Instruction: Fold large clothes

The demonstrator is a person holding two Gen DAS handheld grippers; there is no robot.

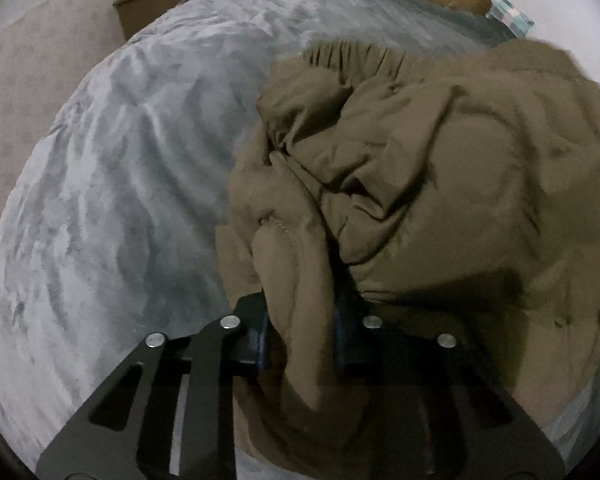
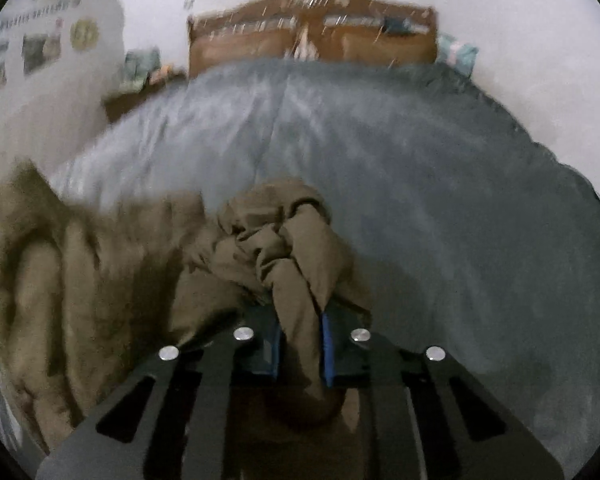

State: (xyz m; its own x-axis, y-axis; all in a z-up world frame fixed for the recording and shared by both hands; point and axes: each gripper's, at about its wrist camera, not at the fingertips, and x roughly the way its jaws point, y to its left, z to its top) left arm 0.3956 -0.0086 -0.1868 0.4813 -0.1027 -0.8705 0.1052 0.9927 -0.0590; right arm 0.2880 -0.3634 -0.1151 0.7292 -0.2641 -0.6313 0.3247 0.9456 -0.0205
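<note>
Grey bedding [image 1: 112, 184] covered the bed, and on it lay a crumpled olive-brown garment [image 1: 420, 184], bunched toward the near edge. Left claw [image 1: 300, 340] was clenched on a thick fold of that garment, cloth filling the gap between its blue pads. Right claw [image 2: 300, 344] pinched another twisted fold the same way. Beyond the bed stood a wooden headboard [image 2: 260, 46] against a pale wall [image 2: 500, 8].

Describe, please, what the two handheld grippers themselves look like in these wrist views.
The left gripper and the right gripper look alike: flat black plates with long slotted cut-outs, two round silver bolt heads on each side, and blue pads lining the inner faces of the black fingers. No cables, markings, hands or sleeves are visible.
</note>
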